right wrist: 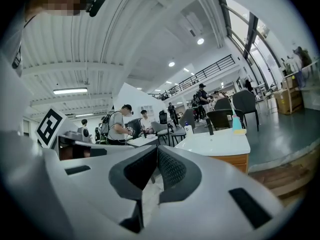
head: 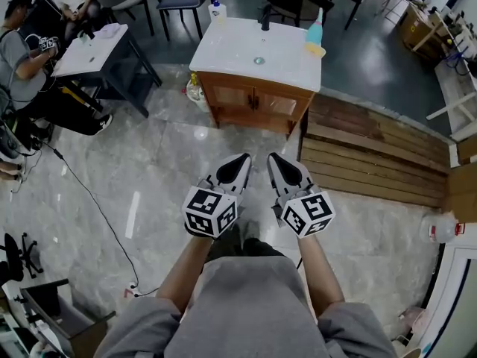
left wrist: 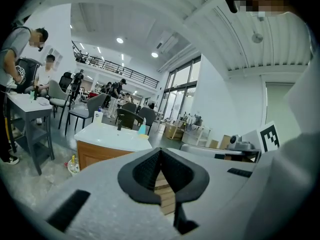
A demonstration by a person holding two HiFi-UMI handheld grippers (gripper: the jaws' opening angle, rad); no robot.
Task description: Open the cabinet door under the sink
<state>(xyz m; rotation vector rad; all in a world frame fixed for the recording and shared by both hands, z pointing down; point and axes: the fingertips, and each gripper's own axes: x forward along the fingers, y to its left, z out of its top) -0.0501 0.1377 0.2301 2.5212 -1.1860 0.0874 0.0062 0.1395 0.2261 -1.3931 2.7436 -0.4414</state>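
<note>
The sink cabinet (head: 253, 101) is wooden, with two doors under a white basin top (head: 257, 51), and it stands ahead of me across the grey floor. Both doors look closed, with dark handles at the middle seam. My left gripper (head: 243, 159) and right gripper (head: 273, 159) are held side by side, well short of the cabinet, both shut and empty. In the left gripper view the cabinet (left wrist: 95, 154) lies left of the closed jaw tips of the left gripper (left wrist: 160, 151). Seen from the right gripper view, the cabinet (right wrist: 239, 162) stands to the right of the right gripper (right wrist: 156, 149).
A blue bottle (head: 315, 32), a white pump bottle (head: 217, 10) and a black tap (head: 264, 17) stand on the basin top. Bottles (head: 194, 89) sit on the floor by the cabinet's left side. Wooden decking (head: 373, 155) lies to the right, and a grey table (head: 97, 51) with people stands at the left.
</note>
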